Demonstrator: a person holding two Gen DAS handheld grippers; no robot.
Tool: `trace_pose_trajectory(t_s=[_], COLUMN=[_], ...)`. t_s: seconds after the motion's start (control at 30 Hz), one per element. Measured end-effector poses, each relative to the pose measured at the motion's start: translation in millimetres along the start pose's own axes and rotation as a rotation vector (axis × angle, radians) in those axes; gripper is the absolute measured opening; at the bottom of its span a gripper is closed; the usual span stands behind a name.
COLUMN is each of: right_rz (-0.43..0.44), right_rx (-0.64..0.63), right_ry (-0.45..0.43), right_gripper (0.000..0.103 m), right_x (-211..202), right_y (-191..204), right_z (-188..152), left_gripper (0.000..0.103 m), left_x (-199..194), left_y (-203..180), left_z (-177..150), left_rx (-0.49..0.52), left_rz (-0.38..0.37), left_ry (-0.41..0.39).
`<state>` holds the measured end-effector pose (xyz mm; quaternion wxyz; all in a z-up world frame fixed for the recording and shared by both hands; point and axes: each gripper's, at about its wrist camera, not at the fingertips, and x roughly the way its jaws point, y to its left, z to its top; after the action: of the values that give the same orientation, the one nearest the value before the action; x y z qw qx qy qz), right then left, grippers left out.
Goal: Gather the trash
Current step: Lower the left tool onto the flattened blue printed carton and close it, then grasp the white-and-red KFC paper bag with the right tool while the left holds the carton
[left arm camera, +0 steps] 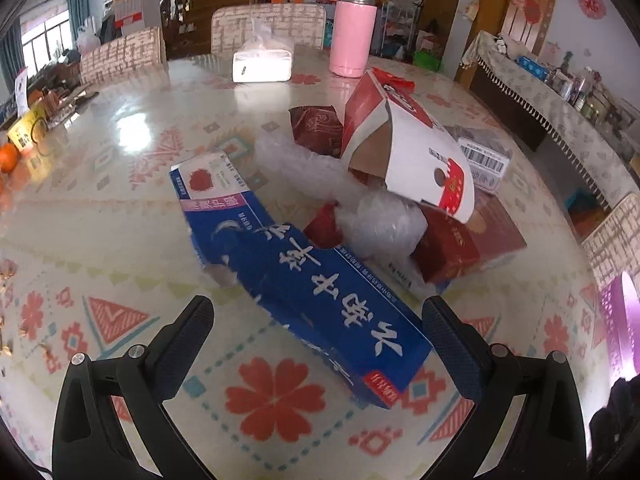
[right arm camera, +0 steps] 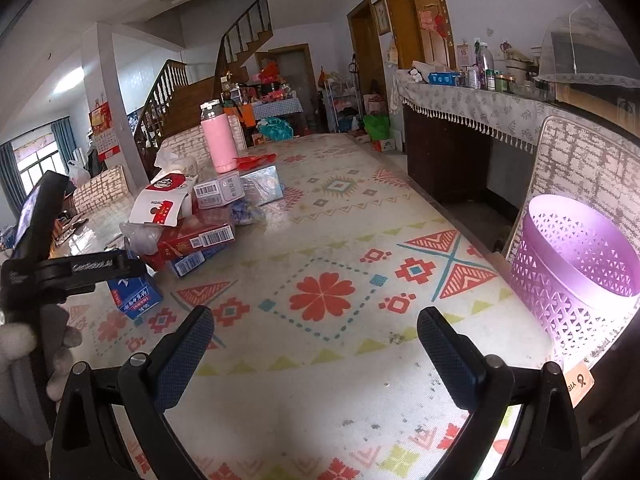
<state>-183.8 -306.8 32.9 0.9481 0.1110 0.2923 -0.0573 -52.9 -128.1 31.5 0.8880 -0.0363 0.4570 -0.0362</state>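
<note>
- Beside the purple basket (right arm camera: pixel 576 276), on the patterned table (right arm camera: pixel 340 216), the right gripper (right arm camera: pixel 316 340) hovers wide open, empty.
- Well left of the basket, the trash pile (left arm camera: pixel 400 184) leans loosely; the red-and-white carton (left arm camera: pixel 404 140) could topple if nudged.
- Left gripper (left arm camera: pixel 318 328) straddles the blue box (left arm camera: pixel 304 280), spread wide, gripping nothing; closing at its end risks a pivot.
- Basket's inside is too glared to judge.

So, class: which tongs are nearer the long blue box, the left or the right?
Left. The left tongs are open right around the near end of the long blue box. The right tongs hover open over bare tablecloth, the box well off to their left.
</note>
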Motion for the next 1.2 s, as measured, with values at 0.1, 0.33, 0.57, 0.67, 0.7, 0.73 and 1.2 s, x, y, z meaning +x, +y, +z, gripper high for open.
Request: trace_pose_trajectory(t_s=[0.1, 0.33, 0.57, 0.67, 0.7, 0.73, 1.2], right_rz=[0.000, 0.018, 0.069, 0.126, 0.150, 0.170, 0.296], right_rx=[-0.001, -0.011, -0.050, -0.056, -0.059, -0.064, -0.079], right_ry=[0.008, 0.029, 0.055, 0.075, 0.086, 0.096, 0.172], right_gripper=[0.103, 0.103, 0.103, 0.103, 0.103, 0.103, 0.103], right_x=[3, 11, 20, 29, 33, 37, 145], right_y=[0, 7, 27, 42, 47, 53, 158], right_z=[1, 5, 15, 27, 32, 37, 117], left_gripper=[0.092, 0.050, 0.049, 0.049, 0.049, 0.049, 0.049], left_x=[3, -1, -37, -50, -51, -53, -55], left_y=[-2, 9, 21, 27, 29, 33, 72], left_z=[0, -3, -19, -24, -24, -25, -28], left_rx=[0.001, -0.052, 0.008, 0.032, 0.036, 0.040, 0.068], left_rz=[-0.009, -0.161, -0.128, -0.098, -0.093, -0.083, -0.024], left_ry=[0.007, 0.058, -0.017, -0.048, -0.051, -0.055, -0.079])
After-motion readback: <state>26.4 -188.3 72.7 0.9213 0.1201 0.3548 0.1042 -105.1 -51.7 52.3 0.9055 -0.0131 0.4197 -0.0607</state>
